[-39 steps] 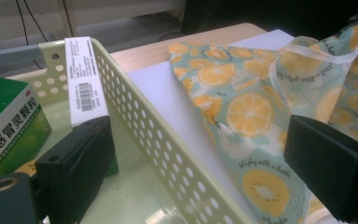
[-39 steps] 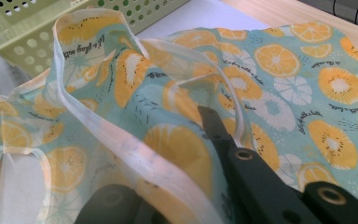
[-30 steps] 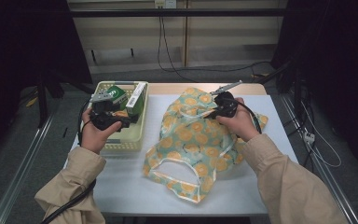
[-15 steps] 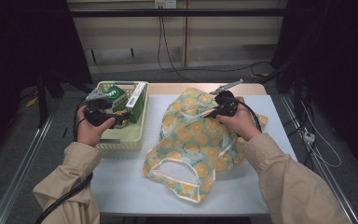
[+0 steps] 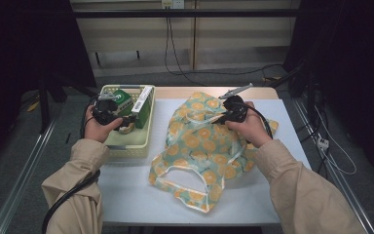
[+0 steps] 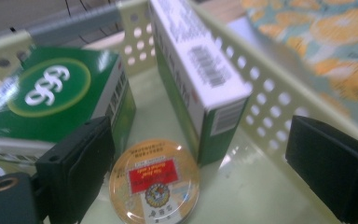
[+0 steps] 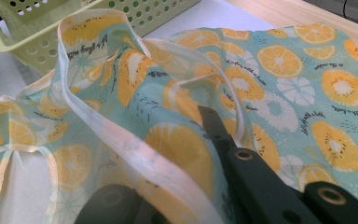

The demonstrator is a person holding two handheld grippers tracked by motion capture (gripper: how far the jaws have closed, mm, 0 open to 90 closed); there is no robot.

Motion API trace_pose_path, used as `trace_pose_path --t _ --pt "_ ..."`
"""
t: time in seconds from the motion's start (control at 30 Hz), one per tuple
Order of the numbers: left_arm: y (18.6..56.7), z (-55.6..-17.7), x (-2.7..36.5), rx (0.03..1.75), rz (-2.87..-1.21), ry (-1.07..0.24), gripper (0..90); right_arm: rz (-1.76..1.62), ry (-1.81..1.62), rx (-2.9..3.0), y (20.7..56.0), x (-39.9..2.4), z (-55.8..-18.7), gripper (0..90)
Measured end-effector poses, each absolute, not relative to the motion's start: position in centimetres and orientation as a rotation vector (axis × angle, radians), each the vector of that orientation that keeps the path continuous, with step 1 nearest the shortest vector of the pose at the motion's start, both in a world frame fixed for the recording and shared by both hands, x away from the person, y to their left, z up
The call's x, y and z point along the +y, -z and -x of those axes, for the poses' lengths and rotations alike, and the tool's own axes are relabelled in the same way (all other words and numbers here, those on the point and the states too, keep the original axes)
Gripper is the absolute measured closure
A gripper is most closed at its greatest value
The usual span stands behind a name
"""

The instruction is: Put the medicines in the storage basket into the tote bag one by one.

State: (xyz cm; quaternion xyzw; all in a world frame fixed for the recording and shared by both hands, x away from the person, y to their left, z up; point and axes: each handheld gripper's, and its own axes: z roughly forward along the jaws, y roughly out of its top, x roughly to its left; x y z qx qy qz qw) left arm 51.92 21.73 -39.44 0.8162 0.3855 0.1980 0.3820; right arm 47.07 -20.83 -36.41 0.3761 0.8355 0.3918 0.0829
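Note:
A pale yellow-green perforated basket (image 5: 128,145) stands at the table's left. It holds a green box with a white round logo (image 6: 51,95), a tall white-and-green box (image 6: 198,70) standing on its side, and a round gold tin with a red label (image 6: 154,183) on the floor. My left gripper (image 5: 119,118) hangs inside the basket, open (image 6: 205,179), with the tin low between its jaws and untouched. A teal bag printed with orange slices (image 5: 199,146) lies on the table's middle. My right gripper (image 5: 225,116) is shut on the bag's rim (image 7: 186,154) and holds the fabric up.
The basket's perforated walls (image 6: 270,100) close in around the left jaws. The bag's handle loop (image 5: 185,178) lies toward the near edge of the white table (image 5: 287,170). A wooden strip (image 5: 175,91) runs along the far edge, and cables hang behind.
My left hand has sunk lower into the basket, toward the boxes and the tin. The right hand and the bag have stayed put.

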Motion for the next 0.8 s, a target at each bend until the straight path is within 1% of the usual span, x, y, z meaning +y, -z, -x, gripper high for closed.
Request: trace_pose_path --t 0.1,0.23,0.3,0.4,0.47,0.57,0.6,0.63,0.7,0.8 --pt "40.8 -52.5 22.0 1.021 -2.111 -0.457 9.6 -1.12 -1.163 2.498 36.3 -20.9 -47.0 90.0" --pt "42.6 -53.2 22.4 1.07 -2.17 -0.452 9.6 -1.117 -1.161 2.5 36.3 -20.9 -47.0 90.0" --pt "43.0 -53.6 22.4 1.096 -2.205 -0.443 10.3 -1.118 -1.157 2.504 36.3 -20.8 -47.0 90.0" --pt "43.4 -54.0 22.1 1.11 -2.211 -0.395 10.6 -1.112 -1.155 2.51 36.4 -20.7 -47.0 90.0" --pt "43.6 -54.0 21.9 1.066 -2.253 -0.433 11.4 -1.112 -1.153 2.514 36.5 -20.6 -47.0 90.0" --pt "44.0 -54.0 21.4 1.044 -2.259 -0.467 10.5 -1.11 -1.153 2.516 36.6 -20.4 -47.1 90.0" --pt "43.9 -54.1 21.4 1.023 -2.293 -0.48 10.0 -1.112 -1.156 2.515 36.7 -20.4 -47.0 90.0" --pt "43.9 -54.0 21.3 1.028 -2.291 -0.488 10.3 -1.109 -1.158 2.516 36.7 -20.3 -47.0 90.0" --pt "43.7 -53.9 21.6 1.04 -2.263 -0.493 13.9 -1.103 -1.155 2.52 36.7 -20.3 -47.0 90.0" --pt "43.3 -53.6 22.0 1.052 -2.211 -0.494 15.0 -1.103 -1.153 2.52 36.5 -20.4 -46.9 90.0"
